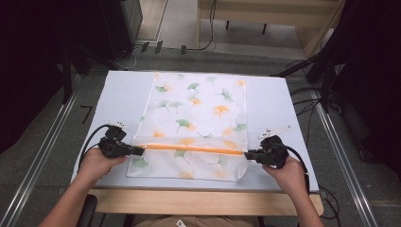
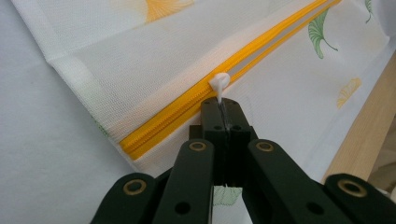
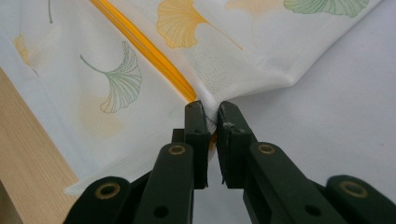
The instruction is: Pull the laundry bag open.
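A white mesh bag (image 1: 196, 120) printed with green and orange ginkgo leaves lies flat on the table, its orange zipper (image 1: 189, 148) running across near the front. My left gripper (image 1: 141, 151) is at the zipper's left end, shut on the white zipper pull (image 2: 219, 84). In the left gripper view the zipper (image 2: 187, 100) is closed below the pull and parted beyond it. My right gripper (image 1: 248, 154) is at the bag's right edge, its jaws pinching the mesh fabric (image 3: 211, 116) at the zipper's end (image 3: 187, 93), which puckers upward.
The bag rests on a pale blue-white tabletop (image 1: 123, 99) with a wooden front edge (image 1: 203, 201). Cables (image 1: 302, 94) and dark stands lie on the floor around the table. A wooden bench (image 1: 265, 14) stands at the back.
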{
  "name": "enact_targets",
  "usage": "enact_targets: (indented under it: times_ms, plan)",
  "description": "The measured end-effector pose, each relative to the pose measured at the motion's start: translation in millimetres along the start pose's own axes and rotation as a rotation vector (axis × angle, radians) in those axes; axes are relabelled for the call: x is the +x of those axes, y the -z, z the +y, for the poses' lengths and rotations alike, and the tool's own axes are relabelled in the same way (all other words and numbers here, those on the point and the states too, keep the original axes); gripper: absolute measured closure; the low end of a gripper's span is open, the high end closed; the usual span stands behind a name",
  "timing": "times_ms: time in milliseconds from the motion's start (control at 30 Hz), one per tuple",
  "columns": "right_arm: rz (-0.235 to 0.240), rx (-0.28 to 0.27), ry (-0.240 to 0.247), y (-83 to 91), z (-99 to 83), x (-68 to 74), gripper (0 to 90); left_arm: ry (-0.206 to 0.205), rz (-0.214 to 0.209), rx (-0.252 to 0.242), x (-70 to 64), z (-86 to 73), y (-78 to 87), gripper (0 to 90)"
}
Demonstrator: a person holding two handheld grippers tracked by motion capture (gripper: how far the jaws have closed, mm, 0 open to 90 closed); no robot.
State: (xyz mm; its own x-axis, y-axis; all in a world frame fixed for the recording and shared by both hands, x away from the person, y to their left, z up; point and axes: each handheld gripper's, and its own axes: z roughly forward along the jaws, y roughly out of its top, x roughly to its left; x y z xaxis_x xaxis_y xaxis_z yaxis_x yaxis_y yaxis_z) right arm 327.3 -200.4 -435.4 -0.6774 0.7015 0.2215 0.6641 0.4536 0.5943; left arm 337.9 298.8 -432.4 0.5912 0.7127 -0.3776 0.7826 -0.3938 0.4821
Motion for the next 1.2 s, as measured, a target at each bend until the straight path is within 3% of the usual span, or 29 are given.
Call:
enact_targets:
  times_ms: [1200]
  plan:
    - [0.003,0.004,0.001,-0.5,-0.8,-1.4,85.3,0.001,-0.007,0.004,-0.6,-0.1,0.6,90.0]
